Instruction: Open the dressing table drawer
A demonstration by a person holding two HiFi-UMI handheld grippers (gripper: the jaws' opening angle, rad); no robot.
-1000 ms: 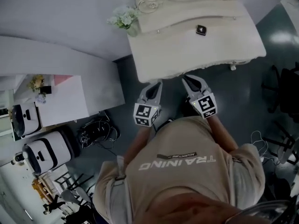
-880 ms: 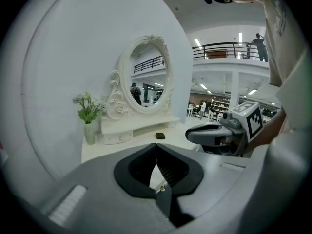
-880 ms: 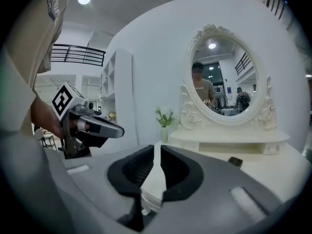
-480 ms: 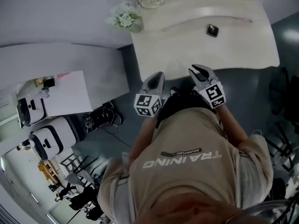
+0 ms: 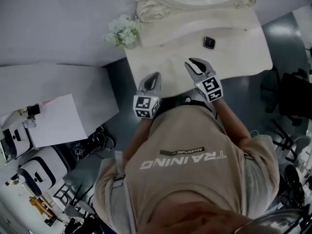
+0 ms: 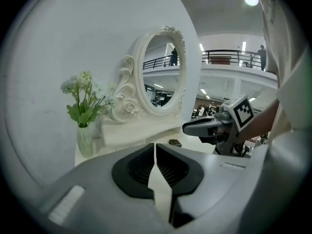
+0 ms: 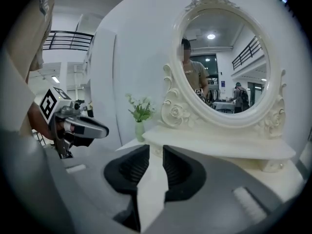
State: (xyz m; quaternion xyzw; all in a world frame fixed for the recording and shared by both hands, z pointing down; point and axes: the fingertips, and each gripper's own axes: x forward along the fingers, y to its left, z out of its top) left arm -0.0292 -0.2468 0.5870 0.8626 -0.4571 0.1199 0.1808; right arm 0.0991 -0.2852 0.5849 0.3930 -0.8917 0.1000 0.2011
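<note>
We are holding both grippers out toward the dressing table, side by side and apart from each other. In the head view their tips are overlapping its front edge. The left gripper is showing its jaws drawn together to a hairline slit, with nothing between them. The right gripper is standing with its jaws clearly parted (they have just been opening), and only the pale tabletop is showing through the gap. Neither gripper is touching the furniture.

The drawer is not showing in any view. From above we are seeing only the top of the table, so the drawer front could only be lying under that near edge. On the table an oval mirror in a carved frame is standing at the back, a vase of flowers at its left end, and a small dark object on the bare top beyond the right gripper.
</note>
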